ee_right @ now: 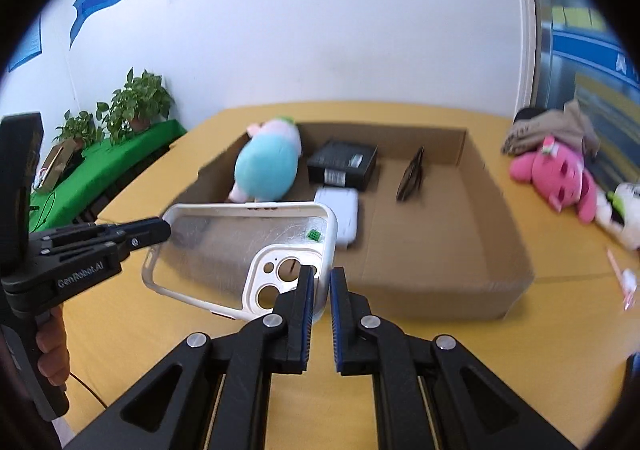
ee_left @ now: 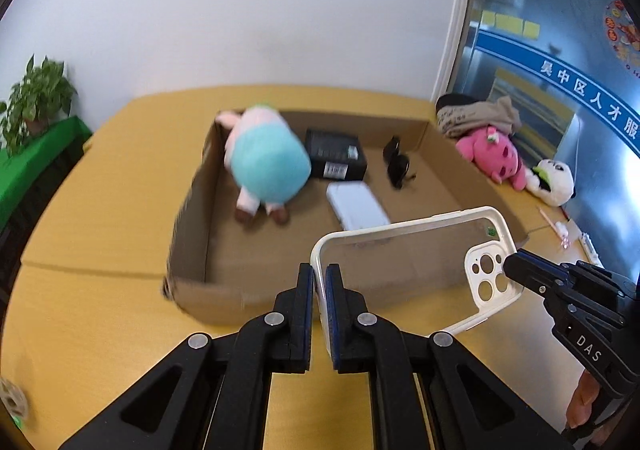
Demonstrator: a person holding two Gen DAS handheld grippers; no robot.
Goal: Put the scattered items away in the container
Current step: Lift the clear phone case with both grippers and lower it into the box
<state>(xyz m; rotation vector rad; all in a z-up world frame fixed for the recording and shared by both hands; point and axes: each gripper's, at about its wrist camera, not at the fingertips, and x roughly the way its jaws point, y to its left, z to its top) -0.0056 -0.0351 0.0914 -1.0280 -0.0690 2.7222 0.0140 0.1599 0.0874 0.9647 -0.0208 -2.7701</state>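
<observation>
A white-rimmed clear phone case [ee_left: 412, 262] hangs in the air just in front of the open cardboard box [ee_left: 188, 210]. My left gripper [ee_left: 319, 274] is shut on its plain end. My right gripper [ee_right: 320, 278] is shut on its camera-cutout end [ee_right: 280, 278]. The right gripper also shows in the left wrist view [ee_left: 516, 268], and the left gripper in the right wrist view [ee_right: 166, 230]. Inside the box lie a blue-and-pink plush [ee_left: 268, 162], a black box [ee_left: 336, 154], a white flat item [ee_left: 356, 206] and dark sunglasses [ee_left: 398, 166].
The box [ee_right: 500, 246] sits on a yellow table [ee_left: 100, 178]. To its right lie a pink plush [ee_right: 560, 174], a white plush [ee_right: 624, 214], a beige cloth bundle [ee_right: 552, 126] and a small pink-white item [ee_right: 624, 282]. Potted plants [ee_right: 136, 102] stand on a green shelf at left.
</observation>
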